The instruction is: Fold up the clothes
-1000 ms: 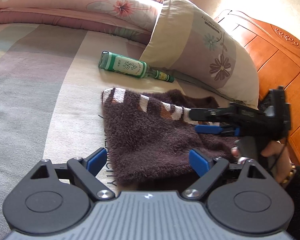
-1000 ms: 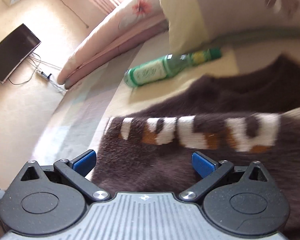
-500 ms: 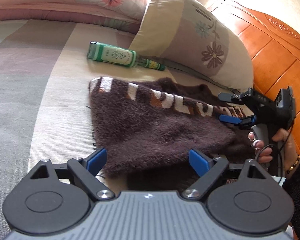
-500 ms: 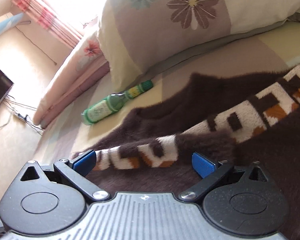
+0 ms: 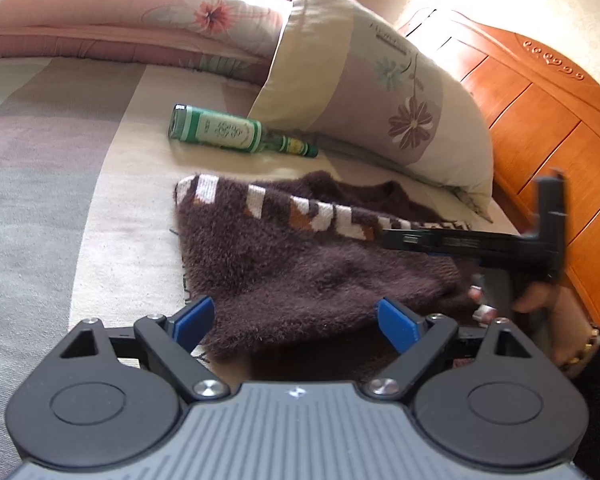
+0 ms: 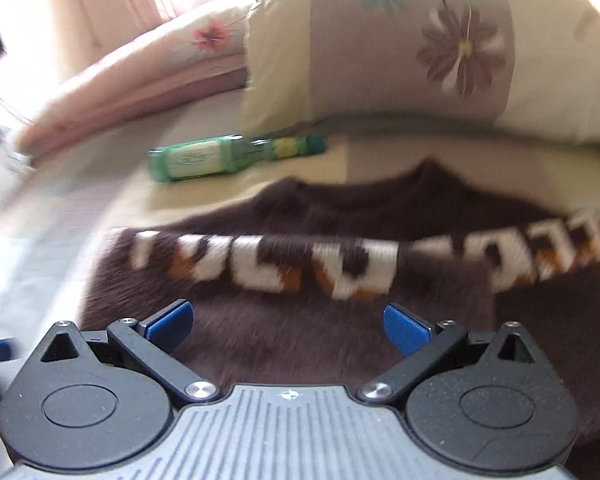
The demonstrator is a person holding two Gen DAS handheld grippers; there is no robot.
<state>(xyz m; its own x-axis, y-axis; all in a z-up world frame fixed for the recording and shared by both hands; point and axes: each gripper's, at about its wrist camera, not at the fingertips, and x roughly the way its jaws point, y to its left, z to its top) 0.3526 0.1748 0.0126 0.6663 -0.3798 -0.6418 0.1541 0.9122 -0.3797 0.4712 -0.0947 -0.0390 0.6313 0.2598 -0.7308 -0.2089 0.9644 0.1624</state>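
On the bed, both the left gripper [image 5: 296,318] and right gripper [image 6: 288,324] hover wide open over the folded brown sweater [image 5: 300,264] (nothing gripped), seemingly lining up another fold.

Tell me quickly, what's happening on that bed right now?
Left gripper and right gripper: jaws open, holding nothing. Brown sweater lies folded on bed. Green bottle beyond it, not touching.

both wrist views low, facing sweater [image 5: 300,264]
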